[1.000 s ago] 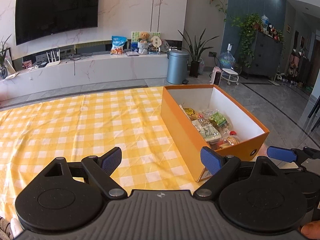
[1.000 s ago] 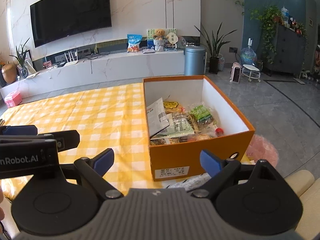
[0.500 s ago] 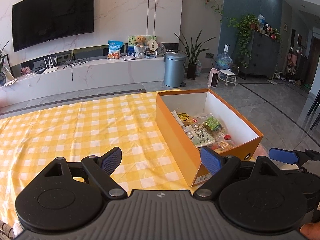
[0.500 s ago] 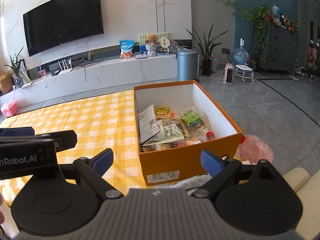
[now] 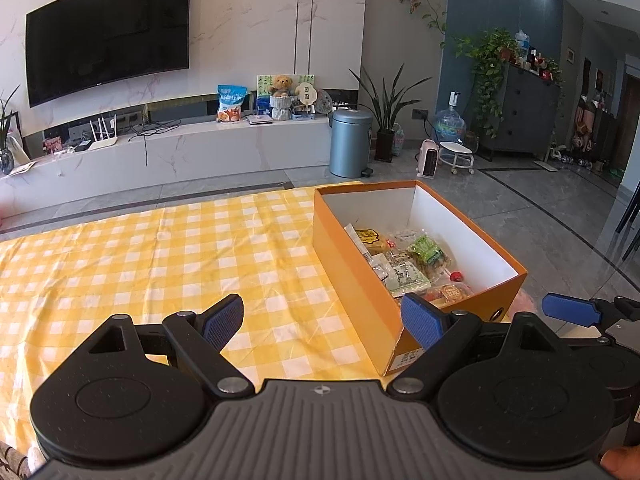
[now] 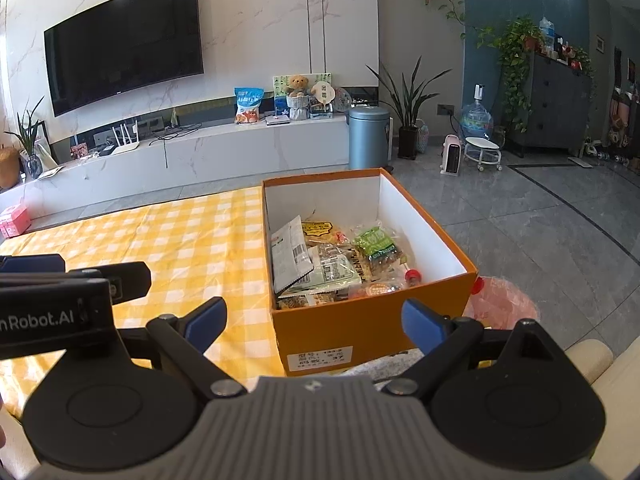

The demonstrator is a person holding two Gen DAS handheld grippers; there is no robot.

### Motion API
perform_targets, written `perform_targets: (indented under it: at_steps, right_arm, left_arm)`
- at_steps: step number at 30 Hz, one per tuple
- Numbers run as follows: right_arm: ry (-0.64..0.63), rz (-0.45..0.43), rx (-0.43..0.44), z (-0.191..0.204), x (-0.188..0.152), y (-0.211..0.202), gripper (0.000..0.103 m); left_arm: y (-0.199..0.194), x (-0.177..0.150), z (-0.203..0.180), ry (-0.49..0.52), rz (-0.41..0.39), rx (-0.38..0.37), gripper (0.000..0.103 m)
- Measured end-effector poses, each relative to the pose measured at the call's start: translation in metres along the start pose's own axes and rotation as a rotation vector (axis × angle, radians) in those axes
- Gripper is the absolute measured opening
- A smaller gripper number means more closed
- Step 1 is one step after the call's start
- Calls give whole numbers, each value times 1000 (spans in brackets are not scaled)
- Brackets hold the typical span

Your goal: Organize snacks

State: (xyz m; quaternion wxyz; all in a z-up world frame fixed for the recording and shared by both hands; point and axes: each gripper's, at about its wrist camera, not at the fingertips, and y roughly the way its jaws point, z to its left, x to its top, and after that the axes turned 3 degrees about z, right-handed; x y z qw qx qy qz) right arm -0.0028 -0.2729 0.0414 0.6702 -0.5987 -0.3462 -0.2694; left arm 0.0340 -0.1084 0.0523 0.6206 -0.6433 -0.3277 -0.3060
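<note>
An orange box (image 5: pixel 356 276) with a white inside stands at the right end of the yellow checked tablecloth (image 5: pixel 160 256). It holds several snack packets (image 5: pixel 416 260), among them a green one (image 6: pixel 376 242) and a white one with a barcode (image 6: pixel 292 254). The box shows in the right wrist view (image 6: pixel 360 328) straight ahead. My left gripper (image 5: pixel 322 318) is open and empty, above the cloth beside the box's near left corner. My right gripper (image 6: pixel 314 320) is open and empty, just before the box's near wall.
A pink bag (image 6: pixel 500 304) lies right of the box past the table edge. The left gripper's body (image 6: pixel 60 300) shows at the left of the right wrist view. A TV wall, low cabinet, grey bin (image 5: pixel 350 142) and plants stand far behind.
Both grippers have drawn back and risen a little from the box; it looks smaller and lower in both views. The jaws stay open. Nothing on the table has moved.
</note>
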Motion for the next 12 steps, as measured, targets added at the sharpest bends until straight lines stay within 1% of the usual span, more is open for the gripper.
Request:
perform_targets:
  at_steps: [12]
  right_arm:
    - [-4, 5, -6, 0, 0, 1, 92]
  left_arm:
    - [1, -1, 1, -3, 2, 3, 103]
